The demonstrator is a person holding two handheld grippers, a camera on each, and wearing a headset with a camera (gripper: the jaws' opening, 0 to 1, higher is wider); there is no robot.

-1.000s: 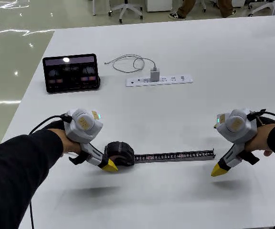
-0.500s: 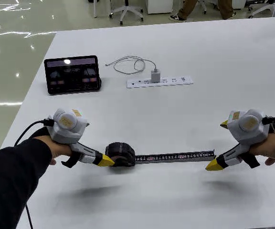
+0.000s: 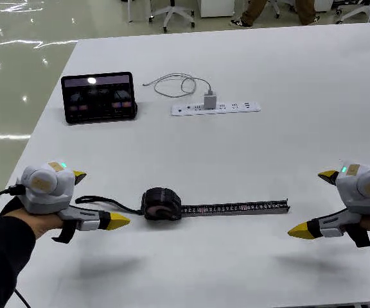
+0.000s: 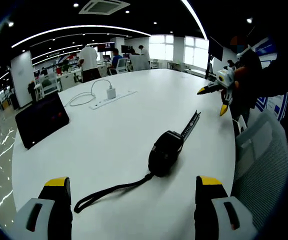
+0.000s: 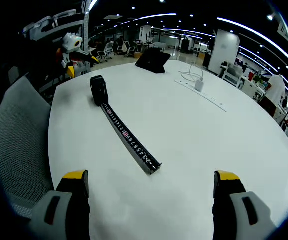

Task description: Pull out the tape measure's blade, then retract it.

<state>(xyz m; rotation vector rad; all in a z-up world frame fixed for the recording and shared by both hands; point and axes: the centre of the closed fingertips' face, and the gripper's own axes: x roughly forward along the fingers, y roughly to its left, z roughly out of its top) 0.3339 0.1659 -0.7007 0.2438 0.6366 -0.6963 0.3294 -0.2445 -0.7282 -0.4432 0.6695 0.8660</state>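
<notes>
Hovering near the front left corner of the table (image 3: 268, 147), the left claw (image 3: 98, 197) is gaping wide and gripping nothing, with its yellow tips pointing right toward the tape measure (image 3: 160, 204). Behind it, toward the left edge, a dark tablet (image 3: 99, 97) is standing propped up with its screen glowing. A thin black strap (image 3: 101, 202) is trailing across the table from just beside the claw's lower tip over to the tape measure. The tape measure is sitting near the front edge, a bit left of the middle, apart from both claws. Further back, a white cable (image 3: 172, 85) is looping to a charger (image 3: 209, 101) plugged into a white power strip (image 3: 230, 107). The blade (image 3: 236, 208) is lying pulled out flat, running right along the front edge with its numbers facing up. Over at the front right, the right claw (image 3: 313, 202) is also hanging wide open and empty, its lower tip near the blade's end but not touching it.
</notes>
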